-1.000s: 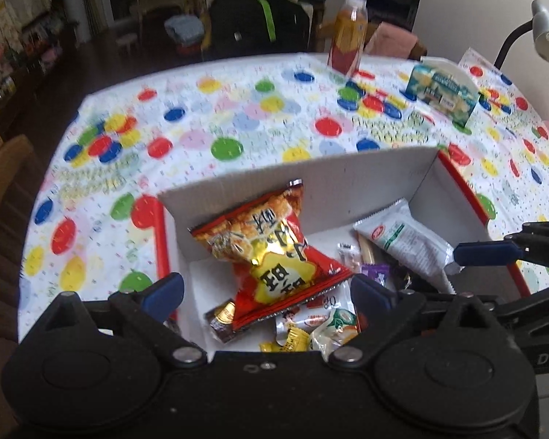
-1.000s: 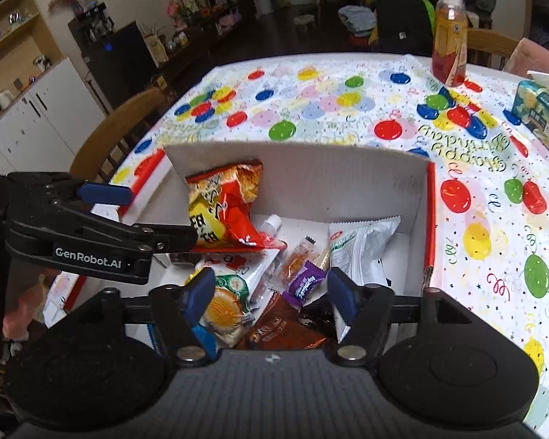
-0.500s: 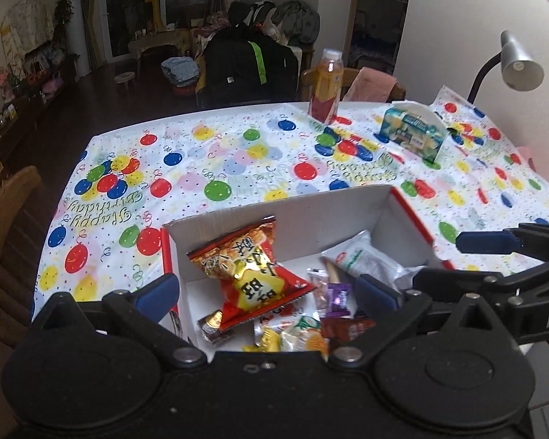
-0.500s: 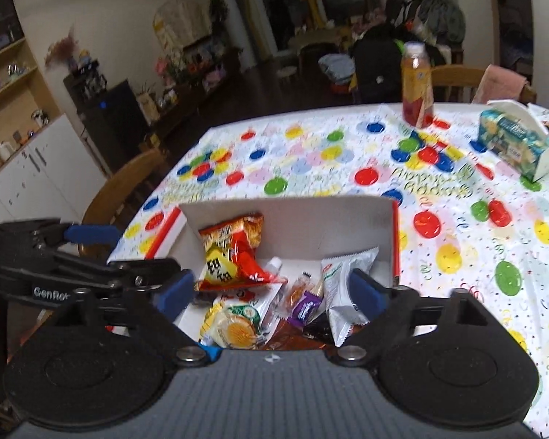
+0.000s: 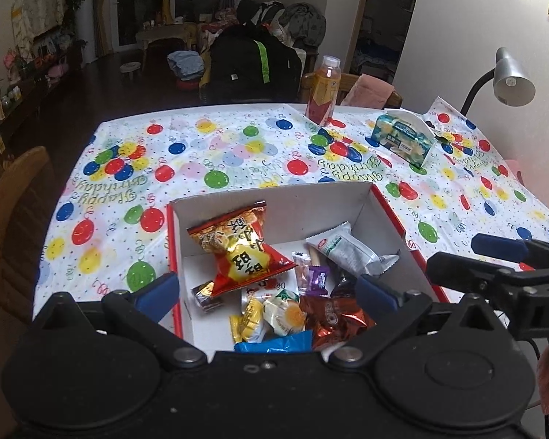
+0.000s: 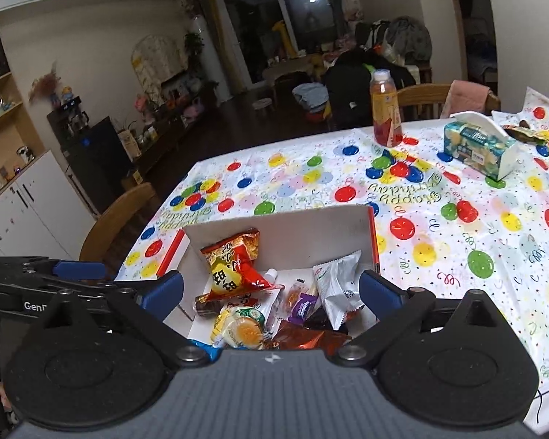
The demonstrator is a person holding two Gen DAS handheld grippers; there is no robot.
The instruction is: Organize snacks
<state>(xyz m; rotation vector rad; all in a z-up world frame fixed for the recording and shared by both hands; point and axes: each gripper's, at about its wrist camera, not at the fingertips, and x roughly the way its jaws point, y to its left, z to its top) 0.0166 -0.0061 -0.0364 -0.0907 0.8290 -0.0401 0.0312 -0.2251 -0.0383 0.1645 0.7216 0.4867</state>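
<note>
Both claws have drawn back and up since a second ago, so the white cardboard box with red edges (image 5: 384,216) now looks smaller and more of the bench (image 5: 238,153) shows around it. The left claw (image 5: 267,292) and the right claw (image 6: 271,287) both hang spread wide over the box's near end, holding nothing. Nearest in the box lie crinkly small packets: a blue wrapper (image 5: 274,345), a shiny copper-brown foil packet (image 5: 333,316) and a round yellow-and-white wrapped cake (image 5: 285,314). Behind them a glossy red-and-gold puffed snack bag (image 5: 241,252) leans by the left wall, and a white-and-green pillow pack (image 5: 347,250) rests toward the right wall. Beyond, on the balloon-print plastic cloth, stand a blue-green tissue box (image 5: 402,141) and an orange drink bottle (image 5: 324,91).
</note>
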